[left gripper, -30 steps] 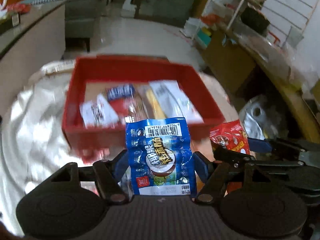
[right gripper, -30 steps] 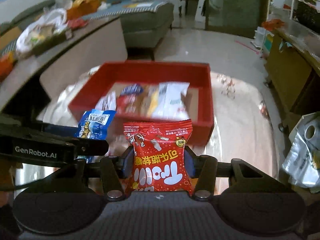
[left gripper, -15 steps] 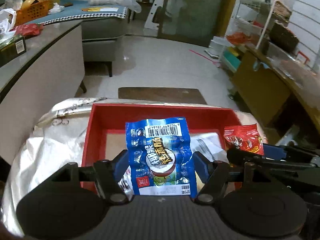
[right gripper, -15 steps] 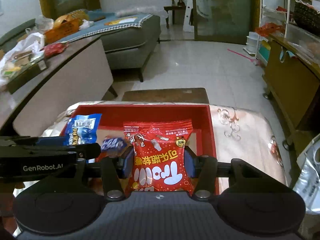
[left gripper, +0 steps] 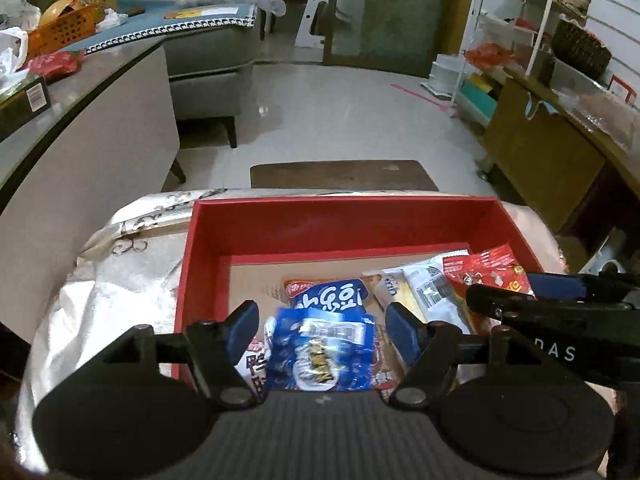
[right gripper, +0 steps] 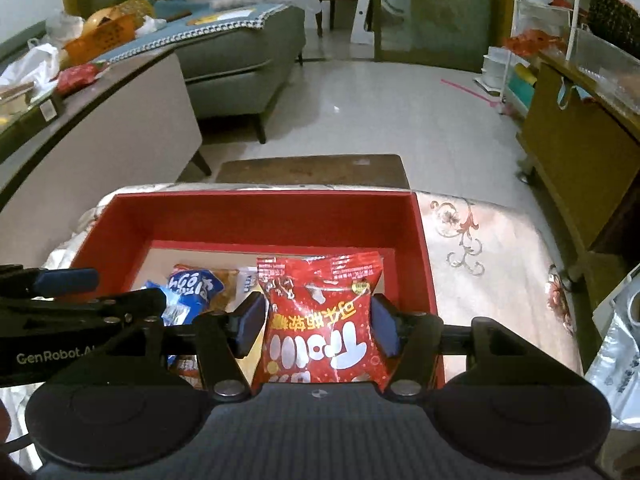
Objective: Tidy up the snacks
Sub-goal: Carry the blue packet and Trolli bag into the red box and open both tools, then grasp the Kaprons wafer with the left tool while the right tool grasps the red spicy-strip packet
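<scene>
Both grippers were held over the red box, which stood on a pale patterned cloth.

The left gripper had just been opening its jaws; they stood spread, with gaps on both sides of the blue packet. That packet was blurred and appeared to lie loose between the pads, above the other snack packets already resting on the box floor.

The right gripper had also just been opening. The red packet was seen upright between its 2 pads; the right pad lay against the packet's edge, while a narrow gap showed at the left pad, so a firm pinch could not be confirmed.
</scene>
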### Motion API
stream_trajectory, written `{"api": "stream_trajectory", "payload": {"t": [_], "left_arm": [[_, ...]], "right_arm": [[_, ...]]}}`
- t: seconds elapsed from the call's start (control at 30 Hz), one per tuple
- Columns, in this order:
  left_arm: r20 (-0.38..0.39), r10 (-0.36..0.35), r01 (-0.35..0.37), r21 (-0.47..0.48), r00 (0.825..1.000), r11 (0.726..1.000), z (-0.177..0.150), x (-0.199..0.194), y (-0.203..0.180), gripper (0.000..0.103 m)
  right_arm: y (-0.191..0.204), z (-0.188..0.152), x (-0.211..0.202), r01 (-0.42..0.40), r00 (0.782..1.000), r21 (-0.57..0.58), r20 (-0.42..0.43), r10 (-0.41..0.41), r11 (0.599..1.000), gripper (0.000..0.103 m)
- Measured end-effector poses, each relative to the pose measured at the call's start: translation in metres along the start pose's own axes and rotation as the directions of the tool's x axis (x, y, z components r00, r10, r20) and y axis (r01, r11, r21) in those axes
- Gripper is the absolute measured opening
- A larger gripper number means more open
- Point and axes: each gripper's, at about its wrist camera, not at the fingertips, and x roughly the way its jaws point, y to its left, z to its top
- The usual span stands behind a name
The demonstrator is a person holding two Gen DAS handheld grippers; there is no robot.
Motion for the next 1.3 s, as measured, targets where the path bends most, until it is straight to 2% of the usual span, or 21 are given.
{"api": "stream_trajectory", "payload": {"t": [0.3, 0.53, 0.63, 0.73, 0.83, 1.0, 1.17, 1.3], "left_arm": [[-0.013, -0.003, 0.004, 0.021, 1.000, 1.000, -0.004, -0.009, -0.002, 0.067], [-0.053, -0.027, 0.028, 0.014, 0.998, 1.000, -0.017, -0.030, 0.015, 0.069], [-0.092, -0.045, 0.041, -0.040, 0.995, 0.998, -0.028, -0.040, 0.033, 0.069], [-0.072, -0.092, 0.089, -0.049, 0.993, 0.995, -0.041, -0.053, 0.045, 0.071], [-0.095, -0.046, 0.041, -0.053, 0.994, 0.998, -0.054, -0.064, 0.053, 0.073], [-0.127, -0.089, 0.073, -0.129, 0.988, 0.989, -0.077, -0.075, 0.068, 0.073], [-0.218, -0.153, 0.136, -0.094, 0.964, 0.986, -0.103, -0.058, 0.039, 0.073], [-0.263, -0.128, 0.126, -0.023, 0.956, 0.992, -0.110, -0.041, 0.008, 0.073]], "right_arm": [[0.001, -0.004, -0.008, -0.004, 1.000, -0.020, -0.001, 0.004, 1.000, 0.066], [0.001, -0.008, -0.026, -0.020, 1.000, -0.028, 0.009, 0.021, 0.999, 0.067], [0.001, -0.012, -0.035, -0.038, 0.999, -0.020, 0.013, 0.038, 0.999, 0.067], [0.005, -0.016, -0.043, -0.050, 0.999, -0.034, 0.013, 0.050, 0.998, 0.069], [0.011, -0.022, -0.050, -0.067, 0.998, -0.052, 0.010, 0.067, 0.996, 0.069], [0.022, -0.032, -0.059, -0.094, 0.996, -0.087, -0.007, 0.094, 0.992, 0.069], [0.026, -0.046, -0.067, -0.089, 0.996, -0.117, -0.024, 0.087, 0.989, 0.071], [0.019, -0.055, -0.075, -0.082, 0.996, -0.111, -0.031, 0.079, 0.990, 0.071]]}}
